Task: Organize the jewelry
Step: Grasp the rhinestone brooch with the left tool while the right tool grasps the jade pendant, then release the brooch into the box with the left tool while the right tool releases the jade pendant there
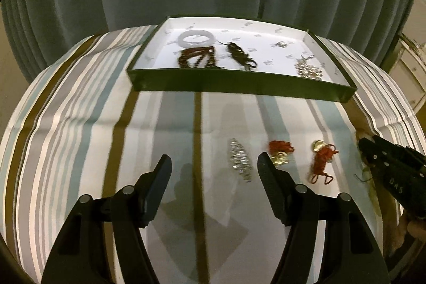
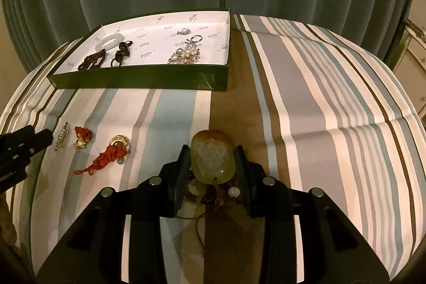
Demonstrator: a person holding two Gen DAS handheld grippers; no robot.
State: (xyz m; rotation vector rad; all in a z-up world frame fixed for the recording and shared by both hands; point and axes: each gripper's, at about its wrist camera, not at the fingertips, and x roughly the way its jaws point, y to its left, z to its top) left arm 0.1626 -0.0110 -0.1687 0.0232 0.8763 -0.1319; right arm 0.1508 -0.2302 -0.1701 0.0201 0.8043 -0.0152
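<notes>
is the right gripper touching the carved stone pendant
Touching: the right wrist view shows the right gripper with both fingers pressed against the sides of the carved stone pendant.

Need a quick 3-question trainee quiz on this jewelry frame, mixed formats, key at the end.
1. True or false: the right gripper is closed on the carved stone pendant.
2. Multiple choice: the silver crystal brooch lies A) in the green tray, B) on the striped cloth between the left gripper's fingers, C) in the right gripper.
3. Fill in: the white bangle sits in the green tray next to the brown ____ bracelets.

Key: 1 true. 2 B; the left gripper stands open around it, not touching. 3 bead.
</notes>
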